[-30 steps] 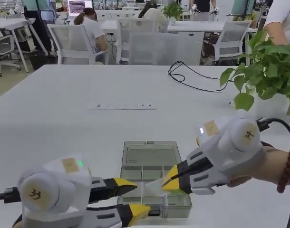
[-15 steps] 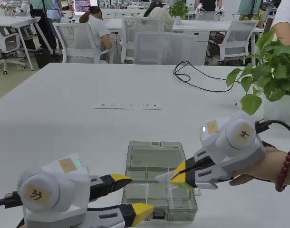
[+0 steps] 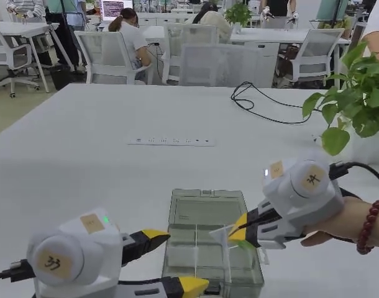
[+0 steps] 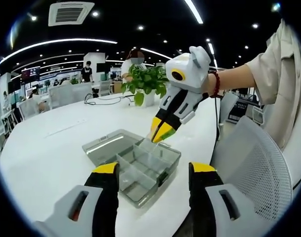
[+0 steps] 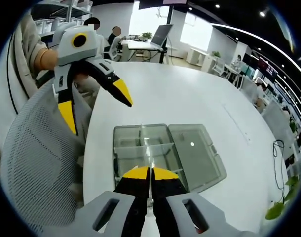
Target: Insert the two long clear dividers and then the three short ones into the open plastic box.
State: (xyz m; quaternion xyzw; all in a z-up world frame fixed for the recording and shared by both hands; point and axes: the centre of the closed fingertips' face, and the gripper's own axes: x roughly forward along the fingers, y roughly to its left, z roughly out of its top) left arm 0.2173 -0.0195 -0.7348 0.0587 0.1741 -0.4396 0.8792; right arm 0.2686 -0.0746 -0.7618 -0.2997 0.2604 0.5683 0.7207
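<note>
Yellow-tipped right gripper pinches one clear divider at one box; left gripper jaws spread.

Open box on table, cable behind it, plant at right

Left gripper: white body, black jaws tipped yellow, cap marked "33", green light.
Right gripper: same colours, tan sticker, black cable.
Wrist: red bead bracelet.
Sleeve: beige.

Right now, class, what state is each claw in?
Left claw: open, holding nothing.
Right claw: closed on a thin clear plastic divider.
</note>
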